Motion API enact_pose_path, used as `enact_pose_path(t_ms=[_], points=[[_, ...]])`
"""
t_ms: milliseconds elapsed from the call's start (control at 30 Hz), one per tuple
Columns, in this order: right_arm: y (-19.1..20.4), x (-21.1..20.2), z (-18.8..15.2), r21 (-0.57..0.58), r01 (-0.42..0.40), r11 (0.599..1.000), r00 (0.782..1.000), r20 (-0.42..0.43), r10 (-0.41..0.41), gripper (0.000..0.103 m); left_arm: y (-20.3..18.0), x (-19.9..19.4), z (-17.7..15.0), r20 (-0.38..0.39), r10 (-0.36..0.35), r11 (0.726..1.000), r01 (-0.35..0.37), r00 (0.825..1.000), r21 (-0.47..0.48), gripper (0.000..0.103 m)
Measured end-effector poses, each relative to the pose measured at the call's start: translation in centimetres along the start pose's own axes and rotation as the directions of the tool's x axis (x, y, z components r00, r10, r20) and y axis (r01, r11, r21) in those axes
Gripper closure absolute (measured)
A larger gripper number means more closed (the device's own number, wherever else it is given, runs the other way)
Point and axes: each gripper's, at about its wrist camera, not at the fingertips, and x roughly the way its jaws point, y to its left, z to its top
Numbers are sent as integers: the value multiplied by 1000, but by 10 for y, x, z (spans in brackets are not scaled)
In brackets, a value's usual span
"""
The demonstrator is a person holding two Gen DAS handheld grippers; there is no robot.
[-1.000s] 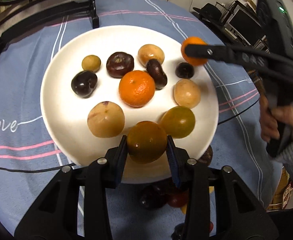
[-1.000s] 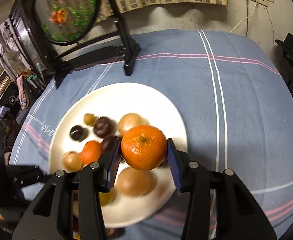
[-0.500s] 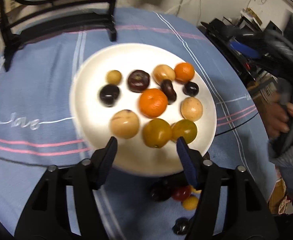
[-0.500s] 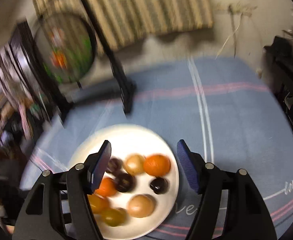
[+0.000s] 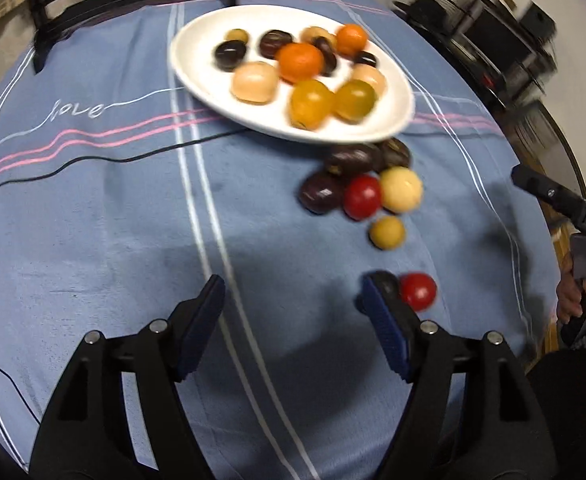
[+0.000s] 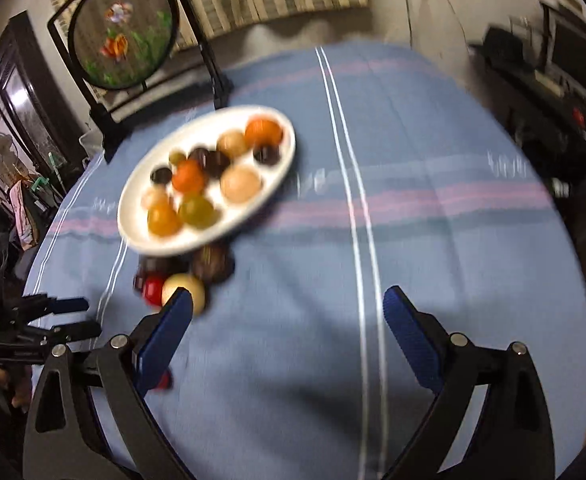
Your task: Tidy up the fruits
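A white plate (image 5: 197, 52) holds several fruits, among them two oranges (image 5: 299, 62) and two yellow-green tomatoes (image 5: 355, 101); it also shows in the right wrist view (image 6: 141, 184). Loose fruits lie on the blue cloth in front of it: dark ones (image 5: 321, 192), a red tomato (image 5: 361, 197), a pale one (image 5: 401, 190), a small yellow one (image 5: 387, 232), and another red tomato (image 5: 417, 291) beside a dark fruit by my left gripper's right finger. My left gripper (image 5: 293, 300) is open and empty above the cloth. My right gripper (image 6: 287, 312) is open and empty, pulled back from the plate.
A round table with a blue striped cloth (image 6: 413, 220). A black-framed round screen (image 6: 123, 28) stands at the far edge behind the plate. Dark furniture and electronics (image 5: 485, 32) stand beyond the table's right side.
Both grippers let go of their fruits onto the plate, an orange from the right and a yellow-green tomato from the left. Both opened and drew back toward the near side of the table.
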Motion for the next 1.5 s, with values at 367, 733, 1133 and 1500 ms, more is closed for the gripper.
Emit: enact_pose_path(t_ms=[367,733,1133,1500], points=[[11,-24,-8,-34,40,999,999,37,-39,7,-40,18,7,-23,-54,989,56,998,138,30],[10,-34,-13,-21,46,999,998,50,-45,7,-16,15,-3,-1,59,995,-59,998,85,21],[16,-30,-12,-47,14,999,999,39,-12,7,8,-20,-22,54,86,996,-88,995,31,22],[6,-33,-14,-25,32,999,999,35,-31,7,-41,15,2,15,-16,989,14,1000,149,27]])
